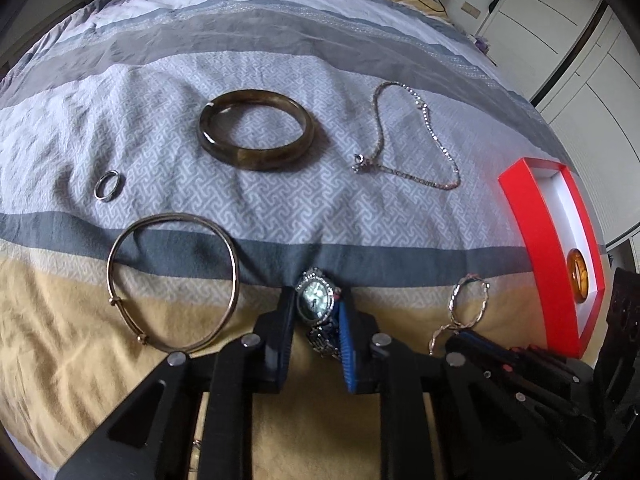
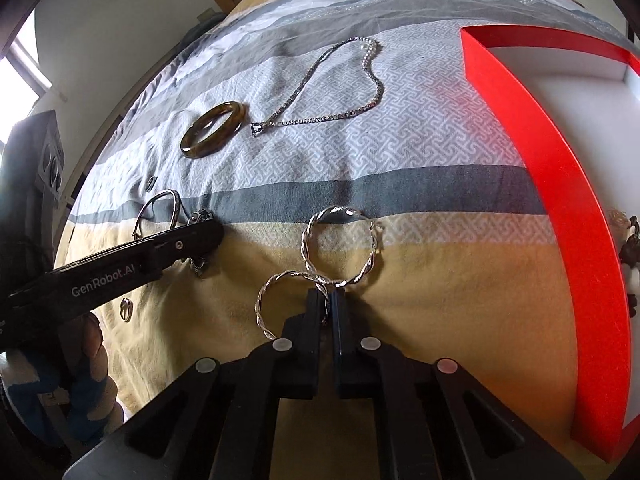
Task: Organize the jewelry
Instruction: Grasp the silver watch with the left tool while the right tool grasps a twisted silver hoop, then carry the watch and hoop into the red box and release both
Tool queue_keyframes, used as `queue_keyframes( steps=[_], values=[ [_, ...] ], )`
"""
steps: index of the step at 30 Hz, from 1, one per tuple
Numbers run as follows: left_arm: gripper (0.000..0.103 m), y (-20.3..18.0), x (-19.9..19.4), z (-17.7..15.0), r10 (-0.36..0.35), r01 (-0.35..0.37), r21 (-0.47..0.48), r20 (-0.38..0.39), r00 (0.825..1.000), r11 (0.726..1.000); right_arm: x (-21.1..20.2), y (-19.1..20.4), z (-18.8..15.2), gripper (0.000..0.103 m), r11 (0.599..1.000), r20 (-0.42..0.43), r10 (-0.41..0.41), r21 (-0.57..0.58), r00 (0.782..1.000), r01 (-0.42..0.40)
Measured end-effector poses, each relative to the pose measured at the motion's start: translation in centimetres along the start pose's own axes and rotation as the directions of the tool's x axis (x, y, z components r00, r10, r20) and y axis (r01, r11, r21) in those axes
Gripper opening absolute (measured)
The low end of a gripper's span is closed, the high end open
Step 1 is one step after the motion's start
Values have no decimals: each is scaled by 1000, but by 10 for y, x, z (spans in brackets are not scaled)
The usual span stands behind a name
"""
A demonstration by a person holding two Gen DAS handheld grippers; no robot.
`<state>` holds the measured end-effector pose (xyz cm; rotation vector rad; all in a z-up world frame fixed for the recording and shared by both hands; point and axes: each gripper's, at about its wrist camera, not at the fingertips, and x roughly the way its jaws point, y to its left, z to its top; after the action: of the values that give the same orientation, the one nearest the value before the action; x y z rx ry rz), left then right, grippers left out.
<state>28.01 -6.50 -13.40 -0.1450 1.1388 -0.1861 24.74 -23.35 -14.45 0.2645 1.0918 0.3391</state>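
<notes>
The left gripper [image 1: 316, 316] pinches the rhinestone-rimmed wristwatch [image 1: 316, 300] on the quilt, while the right gripper [image 2: 329, 306] presses together on the nearer of two twisted silver hoops [image 2: 290, 300]. The pick-up step looks complete; next, each piece likely needs lifting into the glossy red box [image 2: 560, 184], just beside the hoops.

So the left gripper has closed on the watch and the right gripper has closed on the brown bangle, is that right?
Not quite. The left gripper is on the watch, but the right gripper is shut on the twisted silver hoops, as the right wrist view shows. The brown bangle lies untouched farther up the bedspread.
</notes>
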Motion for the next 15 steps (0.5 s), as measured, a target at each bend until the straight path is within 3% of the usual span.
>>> queue_keyframes(
  steps=[15],
  values=[
    [18,-13,-89,-28,7,-8,6,93,996,1000,-72,18,-31,5,1000,100,-4,-11,995,5]
  ],
)
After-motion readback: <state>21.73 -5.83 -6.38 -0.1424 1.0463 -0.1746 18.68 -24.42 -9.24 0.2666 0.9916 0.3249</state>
